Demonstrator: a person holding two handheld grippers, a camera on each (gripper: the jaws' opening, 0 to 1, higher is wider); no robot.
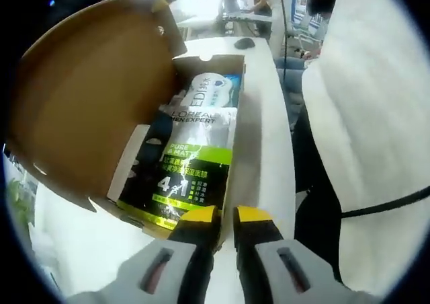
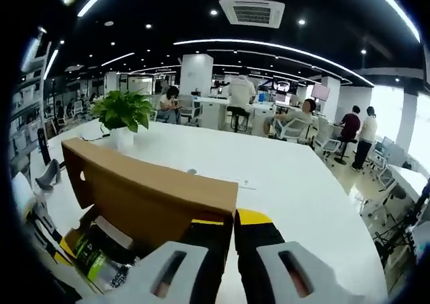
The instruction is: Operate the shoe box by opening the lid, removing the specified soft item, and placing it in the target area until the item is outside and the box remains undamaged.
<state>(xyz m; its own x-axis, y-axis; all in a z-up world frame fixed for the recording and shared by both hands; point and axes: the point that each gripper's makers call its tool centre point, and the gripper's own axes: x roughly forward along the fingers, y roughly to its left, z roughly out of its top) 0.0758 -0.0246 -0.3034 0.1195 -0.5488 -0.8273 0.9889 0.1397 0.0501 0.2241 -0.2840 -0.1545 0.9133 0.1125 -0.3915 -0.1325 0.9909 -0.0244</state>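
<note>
The shoe box [image 1: 236,126] lies open on a white table, its brown lid [image 1: 87,95] swung up to the left. Inside lies a black and green soft pack [image 1: 191,163] printed L'OREAL MEN EXPERT, with a white and blue pack [image 1: 211,92] beyond it. My left gripper [image 1: 226,218] is at the box's near corner, its yellow-tipped jaws shut on the end of the side wall. In the right gripper view the lid [image 2: 148,190] stands upright, and my right gripper [image 2: 233,222] is shut on its top edge. The green pack [image 2: 91,253] shows below the lid.
A person in white clothes [image 1: 376,116] stands close on the right of the box. A potted plant [image 2: 122,116] sits farther along the white table [image 2: 295,190]. Seated and standing people and desks fill the office behind.
</note>
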